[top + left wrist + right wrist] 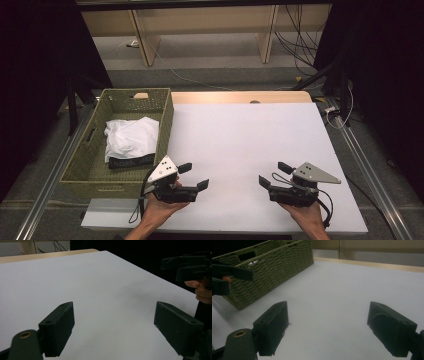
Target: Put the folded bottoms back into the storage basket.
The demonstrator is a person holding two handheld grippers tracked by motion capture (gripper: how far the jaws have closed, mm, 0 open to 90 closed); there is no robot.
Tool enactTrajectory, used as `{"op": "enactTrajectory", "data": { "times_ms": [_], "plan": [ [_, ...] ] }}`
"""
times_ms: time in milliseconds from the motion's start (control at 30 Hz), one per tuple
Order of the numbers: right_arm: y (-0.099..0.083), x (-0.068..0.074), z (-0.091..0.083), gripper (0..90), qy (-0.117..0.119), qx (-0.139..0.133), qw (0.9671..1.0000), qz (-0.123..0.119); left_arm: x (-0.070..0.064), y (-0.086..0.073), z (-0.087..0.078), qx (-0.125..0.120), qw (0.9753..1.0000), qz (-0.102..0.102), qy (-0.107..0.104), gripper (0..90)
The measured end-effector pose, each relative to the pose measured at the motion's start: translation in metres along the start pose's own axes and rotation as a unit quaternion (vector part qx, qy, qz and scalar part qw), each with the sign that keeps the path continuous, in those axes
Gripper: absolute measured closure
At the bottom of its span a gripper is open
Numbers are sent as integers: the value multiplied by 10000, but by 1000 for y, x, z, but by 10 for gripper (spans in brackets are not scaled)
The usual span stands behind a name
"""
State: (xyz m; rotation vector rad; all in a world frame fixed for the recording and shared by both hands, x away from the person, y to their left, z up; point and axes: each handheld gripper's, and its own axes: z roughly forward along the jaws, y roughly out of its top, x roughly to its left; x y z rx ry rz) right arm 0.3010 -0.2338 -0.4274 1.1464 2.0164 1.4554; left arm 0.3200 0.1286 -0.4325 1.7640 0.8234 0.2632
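One basket [90,165] holding one white garment [131,137] at nine o'clock; left gripper [194,177] and right gripper [272,173] hover low over the bench [240,135], jaws spread, empty.

White tabletop sheet [250,145] on a wooden table edge [240,96]. Cables [295,40] on floor behind, wooden furniture legs [142,37] beyond.

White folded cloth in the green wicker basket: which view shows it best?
The high view: it looks down into the green woven wicker basket, so the white folded cloth with its dark band shows whole. The right gripper view shows the basket's side wall and a white sliver through a handle slot. The left gripper view faces the white tabletop.
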Motion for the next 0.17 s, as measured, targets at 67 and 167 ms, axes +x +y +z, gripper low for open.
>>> {"op": "enactTrajectory", "data": {
  "times_ms": [67,167],
  "plan": [
    [0,0,0,183,1,20,10000,2,0,0,0,5,10000,-14,8,165],
    [0,0,0,183,5,22,10000,8,1,0,0,0,10000,-34,13,165]
  ]
}}
